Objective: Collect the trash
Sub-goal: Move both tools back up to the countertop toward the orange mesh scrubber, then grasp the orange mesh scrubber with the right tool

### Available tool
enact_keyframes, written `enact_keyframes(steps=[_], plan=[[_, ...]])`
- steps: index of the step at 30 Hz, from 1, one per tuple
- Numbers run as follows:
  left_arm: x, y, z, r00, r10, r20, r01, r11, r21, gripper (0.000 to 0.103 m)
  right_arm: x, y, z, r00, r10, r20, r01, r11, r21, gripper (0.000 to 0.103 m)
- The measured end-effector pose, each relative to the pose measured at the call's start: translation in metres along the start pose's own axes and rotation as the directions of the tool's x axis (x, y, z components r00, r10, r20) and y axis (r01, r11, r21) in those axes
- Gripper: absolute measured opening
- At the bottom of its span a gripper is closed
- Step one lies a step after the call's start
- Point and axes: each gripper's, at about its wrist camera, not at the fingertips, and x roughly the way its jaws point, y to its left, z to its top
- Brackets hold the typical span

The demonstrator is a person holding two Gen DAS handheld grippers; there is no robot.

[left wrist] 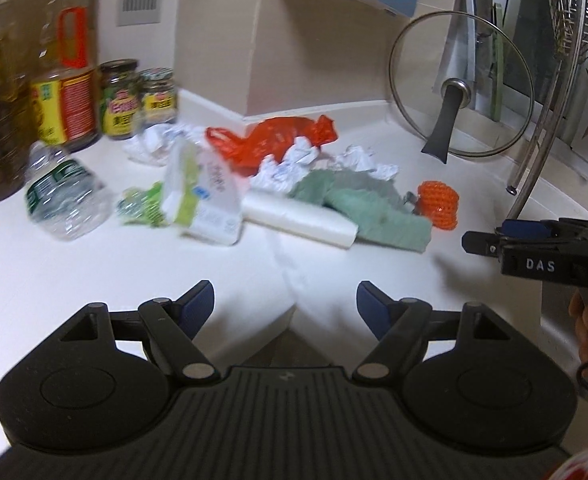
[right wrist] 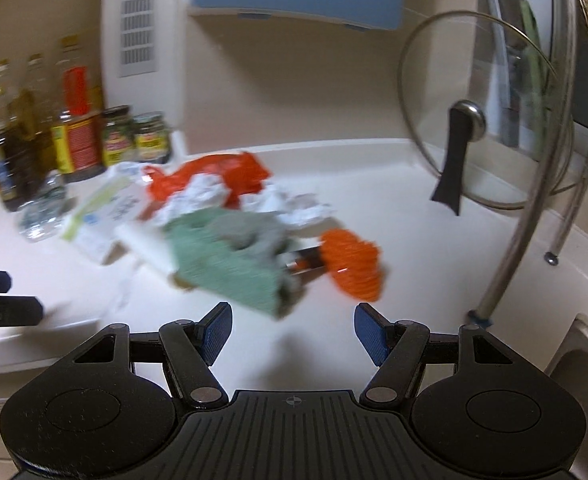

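Both the left tool [left wrist: 285,304] and right tool [right wrist: 292,328] gape wide, empty. Risk: grabbing the green cloth [right wrist: 230,268] or orange scrubber [right wrist: 352,264] instead of crumpled paper [left wrist: 290,164].

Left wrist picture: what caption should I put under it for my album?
The open left hand-held gripper hovers above a white counter facing a crushed bottle, crumpled paper and a red bag.

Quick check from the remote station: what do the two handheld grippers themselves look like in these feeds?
Both the left gripper and the right gripper share a matte black ribbed body, two round pivot housings, silver pins and blue textured finger pads. Seen side-on from the left wrist view, the right gripper carries white "DAS" lettering, with the person's bare hand beneath.
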Motion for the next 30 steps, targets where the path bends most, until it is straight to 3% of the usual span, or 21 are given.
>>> enact_keyframes(steps=[8, 23, 25, 30], plan=[[0.039, -0.025, 0.026, 1.0, 0.011, -0.006, -0.011, 1.0, 0.022, 0.078, 0.037, -0.04, 0.015, 1.0, 0.016, -0.009, -0.015, 1.0, 0.019, 0.068], [0.082, -0.059, 0.046, 0.999, 0.033, -0.026, -0.031, 0.997, 0.067, 0.084, 0.094, -0.068, 0.025, 0.991, 0.117, -0.062, -0.116, 0.993, 0.017, 0.067], [0.086, -0.062, 0.046, 0.999, 0.036, -0.031, -0.033, 0.996, 0.084, 0.085, 0.096, -0.069, 0.025, 0.991, 0.121, -0.064, -0.12, 0.992, 0.022, 0.042], [0.092, -0.057, 0.047, 0.996, 0.077, -0.04, -0.074, 0.993, 0.087, 0.087, 0.09, -0.07, 0.025, 0.992, 0.117, -0.048, -0.115, 0.992, 0.043, 0.036]])
